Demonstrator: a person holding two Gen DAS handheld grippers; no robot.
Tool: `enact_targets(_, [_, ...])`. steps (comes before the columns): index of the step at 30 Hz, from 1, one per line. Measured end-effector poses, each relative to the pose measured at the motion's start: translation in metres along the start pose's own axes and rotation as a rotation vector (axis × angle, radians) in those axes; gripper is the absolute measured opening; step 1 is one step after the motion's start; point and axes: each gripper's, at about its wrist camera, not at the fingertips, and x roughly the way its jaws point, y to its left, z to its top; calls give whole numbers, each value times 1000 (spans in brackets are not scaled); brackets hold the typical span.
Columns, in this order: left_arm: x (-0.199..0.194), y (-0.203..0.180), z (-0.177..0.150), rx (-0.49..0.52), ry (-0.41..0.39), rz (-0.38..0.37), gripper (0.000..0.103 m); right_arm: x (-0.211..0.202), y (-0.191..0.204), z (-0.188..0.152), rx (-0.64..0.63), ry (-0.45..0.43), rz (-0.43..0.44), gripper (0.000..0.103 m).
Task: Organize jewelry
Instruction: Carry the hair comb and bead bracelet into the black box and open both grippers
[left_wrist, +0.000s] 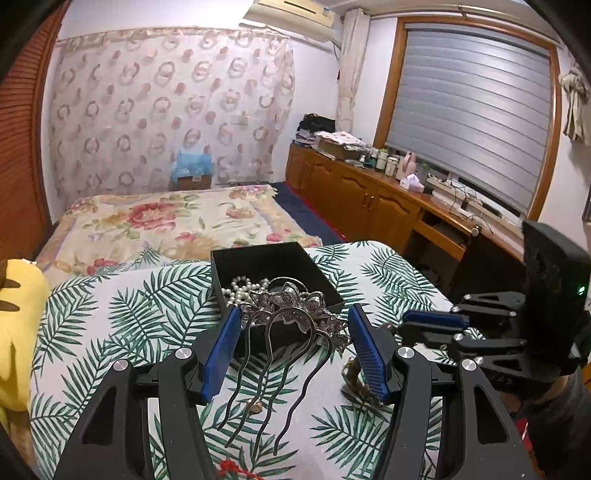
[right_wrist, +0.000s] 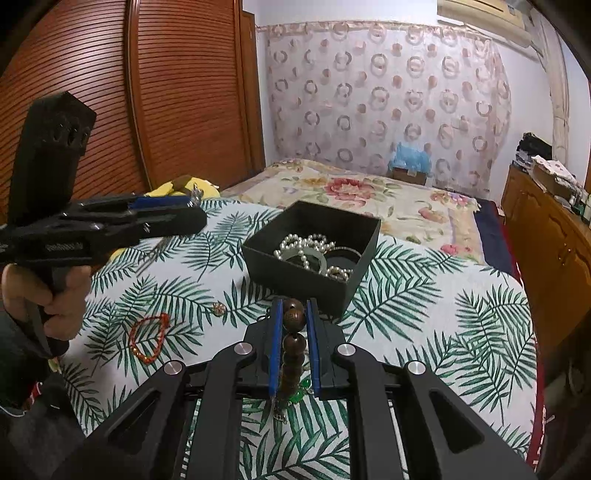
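A floral bed (left_wrist: 177, 225) sits between a louvred wardrobe (right_wrist: 110, 96) and wooden cabinets (left_wrist: 354, 195) under a blinded window (left_wrist: 472, 110).

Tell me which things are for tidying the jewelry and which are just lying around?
For the job: black box, pearl necklace, silver hair comb, wooden bead bracelet, red bracelet.

Just lying around: yellow plush toy, flowered bedspread, wooden cabinet.

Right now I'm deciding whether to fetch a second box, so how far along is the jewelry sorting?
Partly done. The black box already holds pearls and a bangle. In hand: the right gripper is shut on wooden beads near the box; the open left gripper frames a silver hair comb. Left on the cloth: a red bracelet and a small charm.
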Motion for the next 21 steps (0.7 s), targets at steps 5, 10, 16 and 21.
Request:
enact_targets(5, [9,3,0,2,18,12,57,-6,-2,15,-10,-24,-9,14])
enact_targets(10, [16,5,8,21,22,28,57,-8,-7,33,-25,-44,-11,14])
enact_targets(16, [28,9,24,35,27,48,57,-5,-14,61,-42,-77,-8,14])
enact_targets(21, [42,15,33,37,40,54,58,4,-22,81,-45,-100,6,14])
